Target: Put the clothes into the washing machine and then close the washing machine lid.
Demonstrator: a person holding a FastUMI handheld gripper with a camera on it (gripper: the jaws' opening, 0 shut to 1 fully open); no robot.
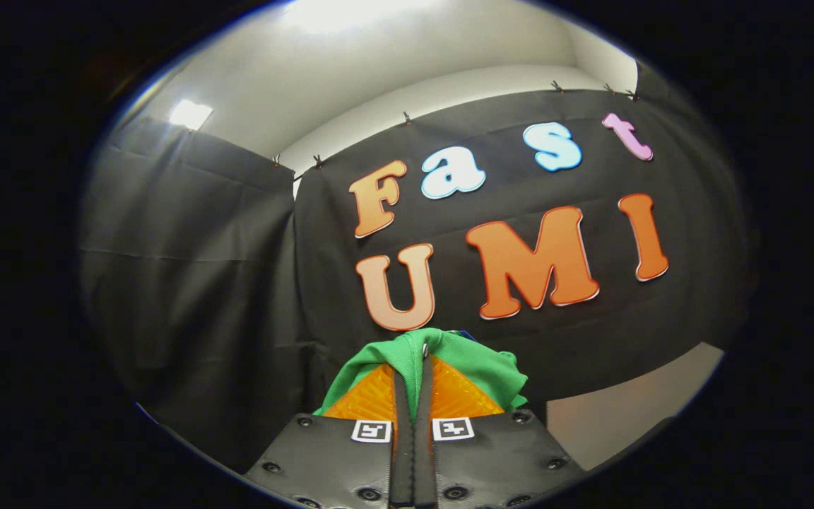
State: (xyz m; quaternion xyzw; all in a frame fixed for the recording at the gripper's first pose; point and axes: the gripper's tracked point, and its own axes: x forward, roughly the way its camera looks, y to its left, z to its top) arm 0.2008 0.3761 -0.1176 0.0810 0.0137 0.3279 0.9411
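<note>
A green garment hangs bunched over my gripper, draped across and around both fingertips. The two fingers stand pressed close together with the green cloth pinched between them. The gripper is lifted and points up toward the booth's black cloth wall, so the garment is held in the air in front of that wall.
Black cloth wall stands straight ahead and to the left, clipped up along its top. Above it runs a white wall and ceiling with bright lights. A pale surface shows low to the right of the fingers.
</note>
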